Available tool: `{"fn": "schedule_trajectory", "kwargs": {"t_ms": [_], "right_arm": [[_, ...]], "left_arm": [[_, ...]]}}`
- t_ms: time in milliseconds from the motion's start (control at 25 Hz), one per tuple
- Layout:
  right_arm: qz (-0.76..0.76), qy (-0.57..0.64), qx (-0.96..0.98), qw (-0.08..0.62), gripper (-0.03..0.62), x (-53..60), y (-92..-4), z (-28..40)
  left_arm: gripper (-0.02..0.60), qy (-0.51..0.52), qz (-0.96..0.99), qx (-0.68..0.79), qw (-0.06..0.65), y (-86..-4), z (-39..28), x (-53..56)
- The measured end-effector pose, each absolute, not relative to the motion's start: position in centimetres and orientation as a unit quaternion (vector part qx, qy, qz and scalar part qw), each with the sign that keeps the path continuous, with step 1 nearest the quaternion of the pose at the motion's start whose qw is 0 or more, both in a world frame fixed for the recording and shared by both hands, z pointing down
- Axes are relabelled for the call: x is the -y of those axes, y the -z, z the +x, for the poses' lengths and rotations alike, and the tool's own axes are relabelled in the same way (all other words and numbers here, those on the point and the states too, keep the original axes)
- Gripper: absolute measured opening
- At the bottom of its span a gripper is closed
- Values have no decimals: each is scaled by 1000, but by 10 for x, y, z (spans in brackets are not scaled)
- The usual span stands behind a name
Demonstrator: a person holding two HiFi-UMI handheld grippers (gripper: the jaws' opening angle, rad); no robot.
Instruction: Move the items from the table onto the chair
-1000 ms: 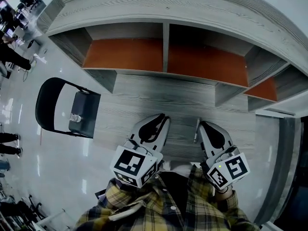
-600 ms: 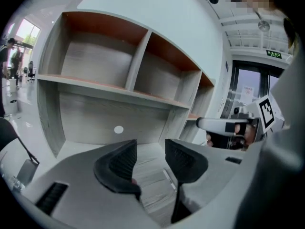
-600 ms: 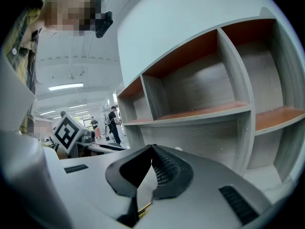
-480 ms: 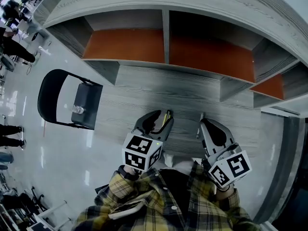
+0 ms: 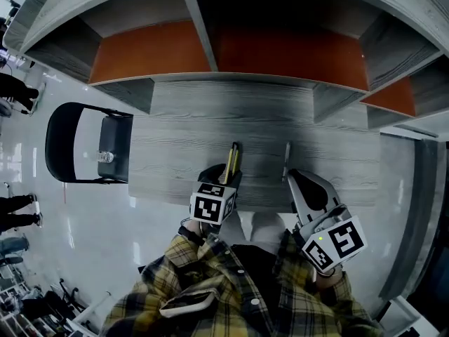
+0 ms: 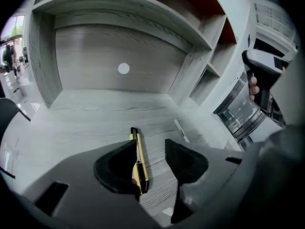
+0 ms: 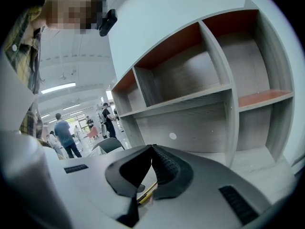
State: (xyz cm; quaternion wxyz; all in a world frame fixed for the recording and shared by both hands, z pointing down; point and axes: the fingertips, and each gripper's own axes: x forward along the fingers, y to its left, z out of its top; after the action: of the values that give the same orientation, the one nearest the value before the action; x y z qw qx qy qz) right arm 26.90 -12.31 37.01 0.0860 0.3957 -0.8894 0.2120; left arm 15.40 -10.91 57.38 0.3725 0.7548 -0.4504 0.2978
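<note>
Now grasping: left gripper (image 6: 150,149), jaws just opened, straddles knife (image 6: 138,161); right gripper (image 7: 151,149) closed, empty. Next, likely: clamp, carry to left chair (image 5: 116,132).

shelving (image 5: 280,55): grey wood, orange shelf boards | floor (image 5: 91,216): pale, glossy | ceiling lights (image 7: 58,88): lit strips

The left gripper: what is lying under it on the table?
A yellow utility knife lies on the grey table, between the left gripper's fingers, which have just been opening and do not press it. The table closer in is covered by the gripper itself.
</note>
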Motion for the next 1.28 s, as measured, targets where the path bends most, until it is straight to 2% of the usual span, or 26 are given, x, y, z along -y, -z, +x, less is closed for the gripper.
{"fn": "schedule_trajectory", "kwargs": {"t_ms": [200, 520, 800, 1280], "right_arm": [[408, -229, 879, 92, 18, 113, -381, 282], [411, -233, 877, 88, 18, 110, -384, 287], [410, -231, 878, 85, 18, 114, -382, 291], [385, -220, 892, 84, 18, 110, -376, 297]], "left_arm": [[178, -327, 727, 449, 403, -615, 155, 98], [176, -386, 686, 462, 409, -665, 147, 89], [126, -430, 675, 477, 363, -668, 145, 89], [118, -377, 673, 509, 381, -648, 149, 93]]}}
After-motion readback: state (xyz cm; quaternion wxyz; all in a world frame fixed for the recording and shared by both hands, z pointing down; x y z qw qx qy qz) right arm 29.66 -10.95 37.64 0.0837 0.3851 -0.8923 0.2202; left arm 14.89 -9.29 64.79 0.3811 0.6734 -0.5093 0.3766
